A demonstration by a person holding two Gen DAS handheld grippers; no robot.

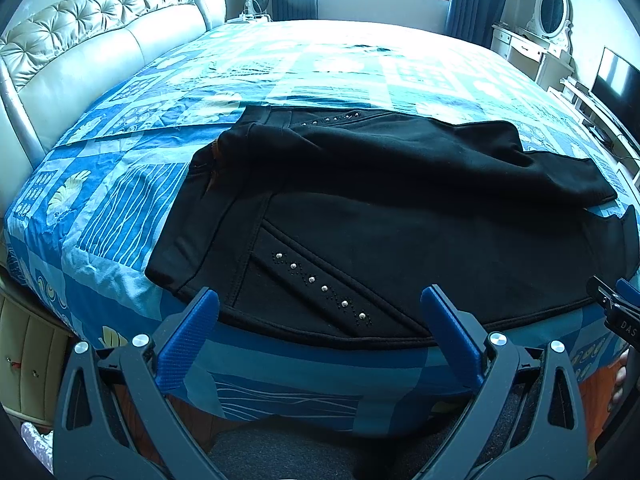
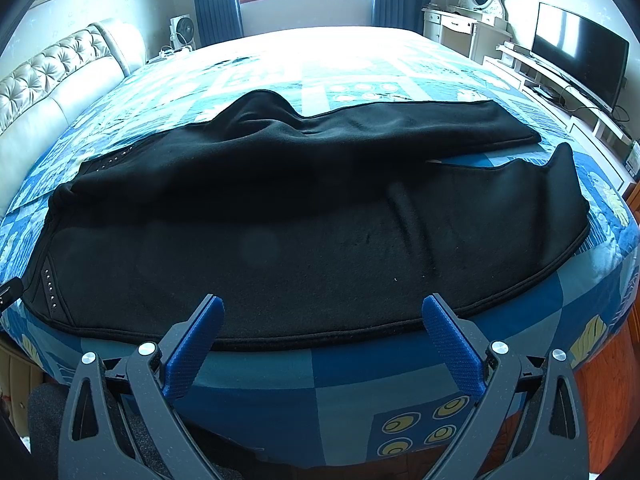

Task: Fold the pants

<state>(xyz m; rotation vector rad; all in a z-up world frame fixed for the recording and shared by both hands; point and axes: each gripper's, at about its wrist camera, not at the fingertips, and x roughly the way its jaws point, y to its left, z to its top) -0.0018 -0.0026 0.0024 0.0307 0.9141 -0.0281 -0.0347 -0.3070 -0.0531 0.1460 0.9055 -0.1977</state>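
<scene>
The bed (image 1: 120, 208) in its blue patchwork cover fills nearly everything I see, and the black pants (image 2: 304, 240) lie across its near edge, waistband toward the headboard (image 1: 80, 52) side and legs running off toward the foot. The near leg lies fairly flat along the bed's edge, while the far leg (image 2: 360, 136) sits rumpled, with a hump where the fabric rides up. A row of studs (image 1: 320, 284) marks the pocket by the waist, just ahead of my left gripper (image 1: 320, 312). That gripper is spread wide and holds nothing, hovering at the bed's near edge over the hem of the waist end. My right gripper (image 2: 322, 316) is likewise wide and empty, poised at the same edge further along the near leg. I judge the fold has not properly begun: this looks like the reach-in before the first lengthwise fold. The next move calls for both grippers to pinch the near edge together, lift evenly and carry it over the far leg, keeping the soft, fleecy cloth from bunching.
</scene>
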